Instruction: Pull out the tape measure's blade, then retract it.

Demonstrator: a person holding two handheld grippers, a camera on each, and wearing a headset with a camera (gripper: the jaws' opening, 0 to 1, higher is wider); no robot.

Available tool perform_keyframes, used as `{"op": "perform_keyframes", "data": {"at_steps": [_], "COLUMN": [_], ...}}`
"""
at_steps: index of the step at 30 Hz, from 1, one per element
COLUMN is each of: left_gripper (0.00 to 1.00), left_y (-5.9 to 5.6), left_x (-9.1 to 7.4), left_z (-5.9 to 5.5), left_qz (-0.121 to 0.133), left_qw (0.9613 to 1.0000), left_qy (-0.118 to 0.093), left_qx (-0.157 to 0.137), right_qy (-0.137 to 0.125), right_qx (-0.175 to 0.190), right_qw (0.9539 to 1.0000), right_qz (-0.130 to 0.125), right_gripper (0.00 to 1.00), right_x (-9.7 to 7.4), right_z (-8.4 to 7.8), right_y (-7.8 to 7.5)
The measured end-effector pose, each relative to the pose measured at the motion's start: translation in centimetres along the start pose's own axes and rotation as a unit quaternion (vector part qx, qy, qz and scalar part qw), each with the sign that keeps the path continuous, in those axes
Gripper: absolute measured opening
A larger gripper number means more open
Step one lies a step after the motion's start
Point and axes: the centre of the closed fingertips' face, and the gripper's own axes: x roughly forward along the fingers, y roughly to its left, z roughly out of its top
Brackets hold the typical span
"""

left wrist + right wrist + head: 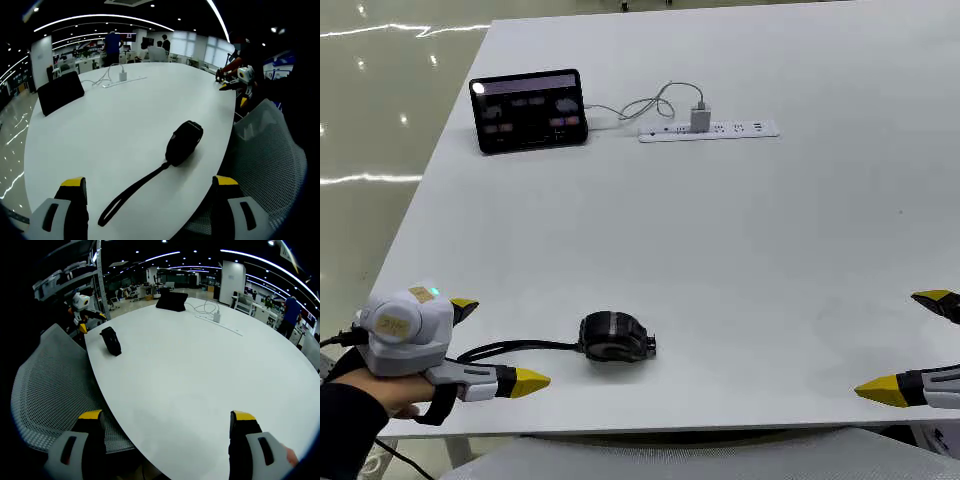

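Workbench (740,250), white and broad, is flanked at its near edge by the left gripper (498,342) and right gripper (903,343), both held spread wide and empty; the black tape measure (613,338) is laid near the left one, untouched.

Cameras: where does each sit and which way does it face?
Head view: above the near table edge, looking down at the tape measure; shows left hand-held gripper, right hand-held gripper, a hand.
Left gripper view: low at the table edge, facing the tape measure; own jaws below.
Right gripper view: farther along that edge, facing back across the table; own jaws below.
Shared: both gripper views see the tape measure and the other hand-held gripper.
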Motion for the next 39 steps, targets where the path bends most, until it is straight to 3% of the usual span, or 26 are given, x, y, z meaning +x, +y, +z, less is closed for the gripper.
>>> {"op": "perform_keyframes", "data": {"at_steps": [14,24,26,30,35,39], "left_gripper": [1.00,1.00,1.00,1.00,1.00,1.00], "left_y": [0.1,-0.4,-0.8,-0.6,-0.2,-0.5], "left_x": [0.1,0.0,0.0,0.1,0.4,1.0], "left_z": [0.0,0.4,0.5,0.7,0.7,1.2], "left_qz": [0.001,-0.009,-0.017,-0.013,-0.009,-0.017], "left_qw": [1.0000,0.9998,0.9998,0.9996,0.9995,0.9981], "left_qy": [0.002,-0.002,-0.005,-0.005,0.006,0.013], "left_qx": [0.005,0.015,0.009,0.022,0.030,0.058], "right_qy": [0.006,0.002,0.000,-0.005,-0.012,-0.016], "right_qx": [0.014,0.013,0.011,0.009,0.005,-0.004], "right_qw": [0.9999,0.9999,0.9999,0.9999,0.9999,0.9998], "right_qz": [0.000,-0.002,-0.004,-0.003,0.000,0.006], "right_gripper": [0.99,1.00,1.00,1.00,1.00,1.00], "right_x": [0.1,-0.1,-0.1,-0.2,0.1,0.9], "right_z": [-1.0,-0.8,-0.7,-0.3,0.7,1.6], "right_y": [0.4,-0.1,-0.3,-0.2,-0.1,-0.1]}}
